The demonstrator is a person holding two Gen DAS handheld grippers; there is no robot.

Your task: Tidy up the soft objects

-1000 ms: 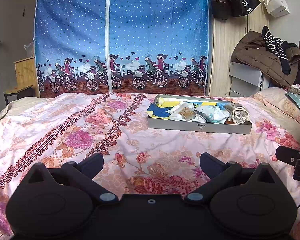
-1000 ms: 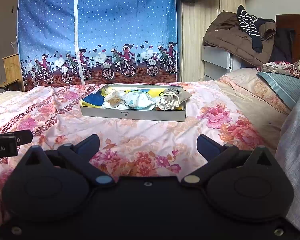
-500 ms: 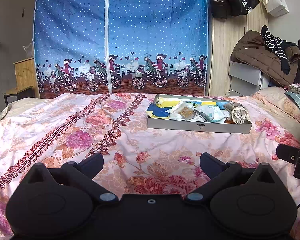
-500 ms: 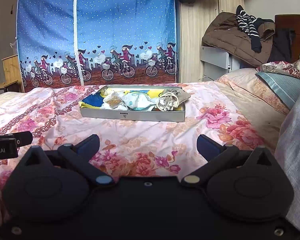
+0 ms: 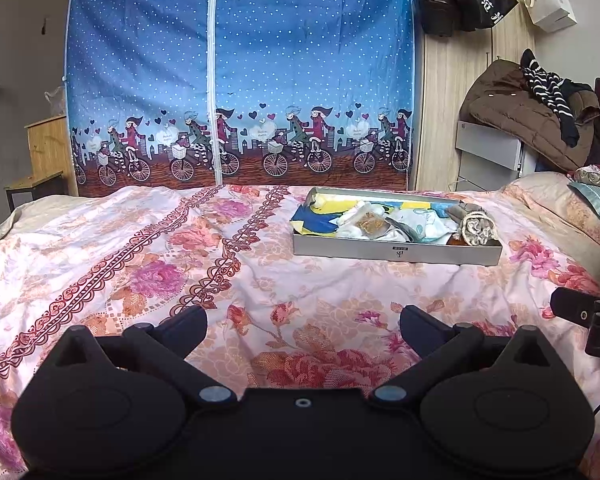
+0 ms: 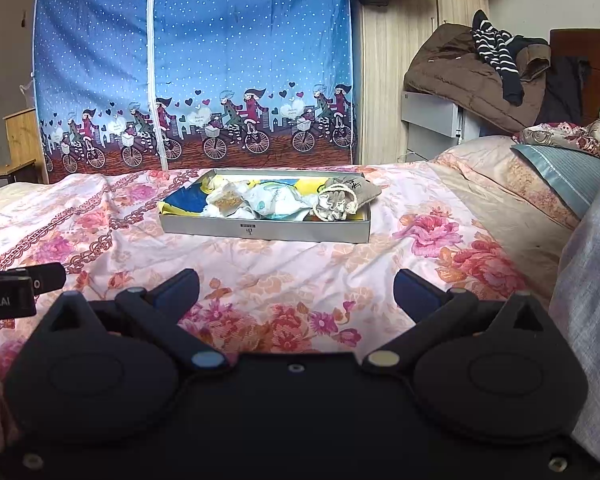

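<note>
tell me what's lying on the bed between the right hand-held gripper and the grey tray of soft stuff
Nothing: in the right wrist view only bare floral bedspread stretches from the open right hand-held gripper to the tray.

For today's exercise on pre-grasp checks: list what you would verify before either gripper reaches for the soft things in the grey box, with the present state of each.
1. Left gripper open and empty: ok.
2. Right gripper open and empty: ok.
3. Grey box flat on the bedspread: ok.
4. Path to the box unobstructed: ok.
5. Drawstring pouch lying on top, reachable: ok.
6. Items tangled together: cannot tell.
</note>
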